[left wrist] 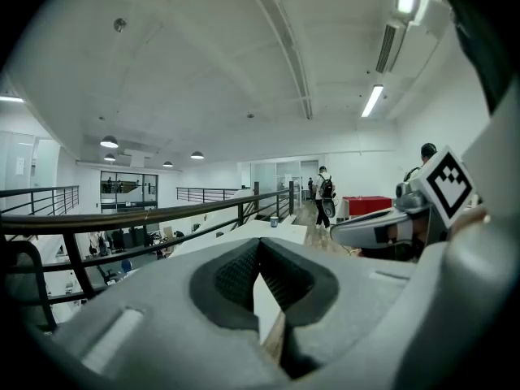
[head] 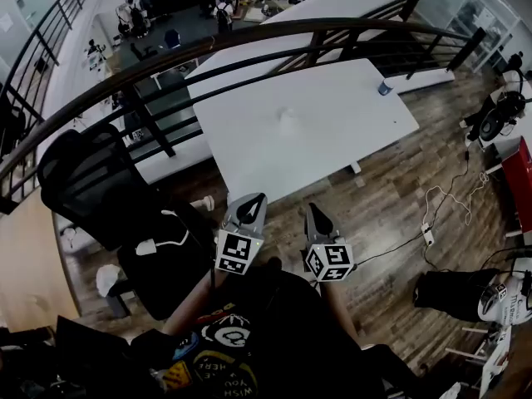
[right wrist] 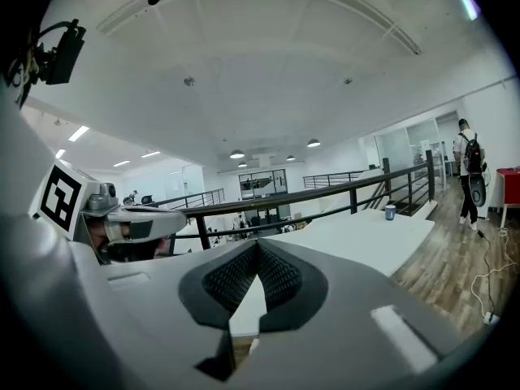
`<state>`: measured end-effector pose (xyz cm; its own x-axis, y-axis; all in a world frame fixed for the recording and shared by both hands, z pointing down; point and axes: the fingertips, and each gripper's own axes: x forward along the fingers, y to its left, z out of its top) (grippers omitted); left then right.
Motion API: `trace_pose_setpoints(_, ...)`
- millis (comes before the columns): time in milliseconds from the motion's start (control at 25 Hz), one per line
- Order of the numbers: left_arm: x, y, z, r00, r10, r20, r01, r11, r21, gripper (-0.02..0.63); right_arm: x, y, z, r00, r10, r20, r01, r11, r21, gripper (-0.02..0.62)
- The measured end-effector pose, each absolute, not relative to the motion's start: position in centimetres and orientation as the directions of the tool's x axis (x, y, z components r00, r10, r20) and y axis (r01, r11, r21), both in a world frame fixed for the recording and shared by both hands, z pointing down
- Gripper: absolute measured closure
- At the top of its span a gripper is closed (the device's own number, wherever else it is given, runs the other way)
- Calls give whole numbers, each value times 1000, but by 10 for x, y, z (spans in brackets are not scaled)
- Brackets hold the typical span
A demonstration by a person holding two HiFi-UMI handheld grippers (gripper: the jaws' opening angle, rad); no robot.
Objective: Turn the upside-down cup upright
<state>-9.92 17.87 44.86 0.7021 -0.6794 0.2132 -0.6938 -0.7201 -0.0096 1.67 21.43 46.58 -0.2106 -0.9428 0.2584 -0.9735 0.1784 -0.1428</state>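
A small blue cup (head: 384, 88) stands at the far right corner of the white table (head: 332, 131); it is too small to tell which way up. It shows far off in the left gripper view (left wrist: 274, 221) and the right gripper view (right wrist: 391, 211). A faint pale spot (head: 288, 116) lies mid-table, and I cannot tell what it is. My left gripper (head: 252, 207) and right gripper (head: 314, 215) hover side by side over the wooden floor, short of the table's near edge. Both are shut with nothing between the jaws (left wrist: 258, 254) (right wrist: 257, 254).
A black office chair (head: 91, 181) stands at the left, close to my left arm. A curved black railing (head: 249, 44) runs behind the table. Cables and a power strip (head: 428, 235) lie on the floor at the right, near a red cabinet (head: 519, 181). A person (right wrist: 469, 177) walks far off.
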Motion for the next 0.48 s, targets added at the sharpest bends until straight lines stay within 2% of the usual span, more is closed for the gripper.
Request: trace_pose_setpoints(480, -102, 149, 481, 734, -632, 248, -660, -750, 45, 601, 10, 177, 493, -186, -936, 300, -980, 154, -127, 595)
